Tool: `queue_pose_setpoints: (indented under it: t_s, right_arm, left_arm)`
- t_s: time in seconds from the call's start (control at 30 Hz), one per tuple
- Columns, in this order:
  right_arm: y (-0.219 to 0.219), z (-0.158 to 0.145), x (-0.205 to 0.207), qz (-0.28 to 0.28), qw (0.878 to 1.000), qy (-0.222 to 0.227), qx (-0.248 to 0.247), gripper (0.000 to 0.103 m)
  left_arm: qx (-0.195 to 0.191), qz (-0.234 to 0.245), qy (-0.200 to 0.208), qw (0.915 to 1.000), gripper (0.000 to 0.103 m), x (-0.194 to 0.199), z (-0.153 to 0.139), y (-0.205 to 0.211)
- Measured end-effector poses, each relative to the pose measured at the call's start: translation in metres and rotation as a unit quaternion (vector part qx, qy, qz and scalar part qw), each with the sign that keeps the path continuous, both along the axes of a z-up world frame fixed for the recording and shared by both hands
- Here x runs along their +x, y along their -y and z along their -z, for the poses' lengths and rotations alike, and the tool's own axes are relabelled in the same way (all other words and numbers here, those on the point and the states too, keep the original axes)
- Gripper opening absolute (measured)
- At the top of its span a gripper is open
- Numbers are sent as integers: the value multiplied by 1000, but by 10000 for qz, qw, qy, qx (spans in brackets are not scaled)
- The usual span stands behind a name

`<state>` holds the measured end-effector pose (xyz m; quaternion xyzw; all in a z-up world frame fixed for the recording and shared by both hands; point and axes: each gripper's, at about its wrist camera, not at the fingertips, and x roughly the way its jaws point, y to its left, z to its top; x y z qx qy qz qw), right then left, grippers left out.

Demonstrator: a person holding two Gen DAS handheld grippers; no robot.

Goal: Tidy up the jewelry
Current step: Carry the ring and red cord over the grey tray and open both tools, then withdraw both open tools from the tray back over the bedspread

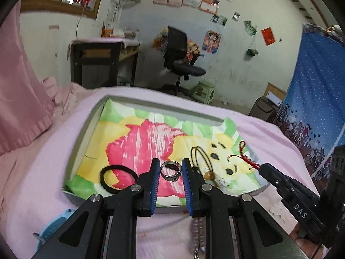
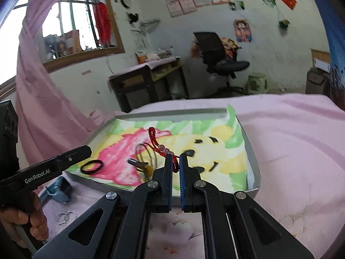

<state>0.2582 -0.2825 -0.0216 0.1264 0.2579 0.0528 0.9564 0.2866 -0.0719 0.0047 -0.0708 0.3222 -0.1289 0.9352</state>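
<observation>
A pink blanket [image 1: 43, 172] covers a bed, and on it sits a shallow grey tray [image 1: 86, 133] lined with a cartoon-bear cloth [image 1: 140, 142] in pink, yellow and green.

In the left wrist view, the left gripper [image 1: 170, 168] reaches forward over the tray's near edge, its jaws spread apart with blue pads [image 1: 155, 185] facing inward. A silver ring [image 1: 170, 170] sits between the fingertips without being pinched; whether it touches either pad is unclear. A black hair tie [image 1: 117, 179] lies on the cloth near the tray's near-left corner, just left of the left finger. Right of the right finger lies a thin loop cord with an amber bead [image 1: 208, 173]. A beaded chain [image 1: 198, 233] lies on the blanket below the tray, partly hidden by the gripper.

In the right wrist view, the right gripper [image 2: 176, 164] is held low over the tray's near edge, jaws drawn almost together and clamped on a red braided bracelet [image 2: 154, 138] with pale pink beads; the free end arches up and away over the cloth. At that view's left edge a hand [image 2: 23, 218] grips the left tool's handle. Thin metal hoops [image 2: 65, 217] and a light blue item [image 2: 58, 190] rest on the blanket beside the tray's near-left corner.

Beyond the bed stand a dark desk [image 2: 148, 79], a black office chair [image 2: 222, 58] and a green stool [image 2: 257, 83].
</observation>
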Motion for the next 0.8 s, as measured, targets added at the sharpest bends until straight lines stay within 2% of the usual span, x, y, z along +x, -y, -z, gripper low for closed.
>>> queue_pose_setpoints:
  t_s: [0.3, 0.63, 0.8]
  right_arm:
    - [2, 24, 20, 61, 9990, -439, -50, 5]
    - [-9, 30, 22, -37, 9972, -692, -272, 6]
    - [-11, 31, 21, -71, 9966, -741, -344, 6]
  left_arm:
    - [218, -102, -741, 9970, 20, 23, 21, 5]
    - [576, -76, -858, 9946, 20, 26, 22, 13]
    - [558, -48, -784, 9953, 20, 24, 22, 12]
